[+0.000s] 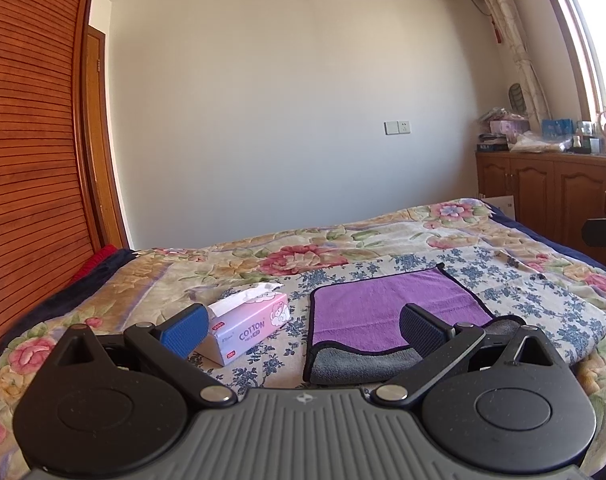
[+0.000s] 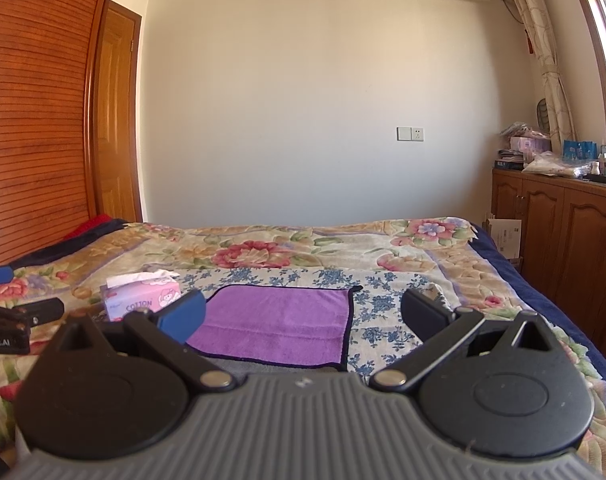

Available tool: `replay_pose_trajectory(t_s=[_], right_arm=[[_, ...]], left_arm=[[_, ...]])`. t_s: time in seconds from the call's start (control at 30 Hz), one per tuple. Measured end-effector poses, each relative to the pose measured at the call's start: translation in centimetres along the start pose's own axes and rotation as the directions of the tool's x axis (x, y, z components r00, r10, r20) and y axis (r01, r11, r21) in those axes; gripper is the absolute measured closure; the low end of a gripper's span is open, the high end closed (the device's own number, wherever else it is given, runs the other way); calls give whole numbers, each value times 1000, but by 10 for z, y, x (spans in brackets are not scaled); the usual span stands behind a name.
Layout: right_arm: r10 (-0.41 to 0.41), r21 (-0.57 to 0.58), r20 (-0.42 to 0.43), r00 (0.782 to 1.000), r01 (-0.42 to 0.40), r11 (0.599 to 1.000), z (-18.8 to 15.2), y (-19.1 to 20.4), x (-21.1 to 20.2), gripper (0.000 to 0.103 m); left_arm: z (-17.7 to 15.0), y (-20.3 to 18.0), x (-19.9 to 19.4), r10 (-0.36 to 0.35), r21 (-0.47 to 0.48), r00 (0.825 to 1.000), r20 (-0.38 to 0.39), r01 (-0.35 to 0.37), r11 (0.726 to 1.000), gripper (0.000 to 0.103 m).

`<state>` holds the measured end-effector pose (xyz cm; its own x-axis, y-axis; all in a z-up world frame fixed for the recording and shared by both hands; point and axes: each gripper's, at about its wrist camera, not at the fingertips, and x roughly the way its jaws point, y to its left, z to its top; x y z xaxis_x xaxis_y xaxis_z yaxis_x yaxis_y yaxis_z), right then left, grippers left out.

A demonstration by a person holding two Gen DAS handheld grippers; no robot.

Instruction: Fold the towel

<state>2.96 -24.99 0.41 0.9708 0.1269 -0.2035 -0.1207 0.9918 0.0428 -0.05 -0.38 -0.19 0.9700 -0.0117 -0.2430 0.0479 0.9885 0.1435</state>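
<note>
A purple towel [image 1: 383, 308] with a dark border lies on the flowered bedspread; its near edge is turned up, showing the grey underside [image 1: 355, 364]. It also shows in the right wrist view [image 2: 279, 320]. My left gripper [image 1: 303, 330] is open and empty, held above the bed just before the towel's near left part. My right gripper [image 2: 303, 316] is open and empty, above the towel's near edge. The left gripper's body [image 2: 7, 328] shows at the left of the right wrist view.
A pink tissue box [image 1: 251, 326] stands on the bed left of the towel, also in the right wrist view [image 2: 143, 298]. A slatted wooden wardrobe [image 1: 27, 160] is at the left. Wooden cabinets [image 2: 563, 232] with clutter stand right of the bed.
</note>
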Motion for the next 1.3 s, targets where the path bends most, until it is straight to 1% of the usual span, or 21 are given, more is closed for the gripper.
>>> replay_pose_trajectory(t_s=[0.37,0.57,0.7,0.8,1.0,1.3], right_arm=[[21,2,-32,999,-21,1000,0,1,17,0],[24,9,-53,998,-24,1000,0,0,28,0],[23,20,-85,996,-22,1000,-2,-5,41,0],[13,12,-96,995,-12,1000,-3,-7,48,0],[34,-14,-105,994,-36,999,-5,-4,53,0],[44,1,-146,988,-44,999,-5,-8,72,0]], left_arm=[[3,0,16,-33,14,998,-62,34,999,0],[7,1,27,-41,14,996,-73,42,999,0],[8,-1,35,-52,14,995,-89,53,998,0],[10,-3,40,-52,24,995,-89,54,998,0],[12,-1,50,-44,24,996,-82,46,999,0],[14,1,74,-40,26,995,-92,43,999,0]])
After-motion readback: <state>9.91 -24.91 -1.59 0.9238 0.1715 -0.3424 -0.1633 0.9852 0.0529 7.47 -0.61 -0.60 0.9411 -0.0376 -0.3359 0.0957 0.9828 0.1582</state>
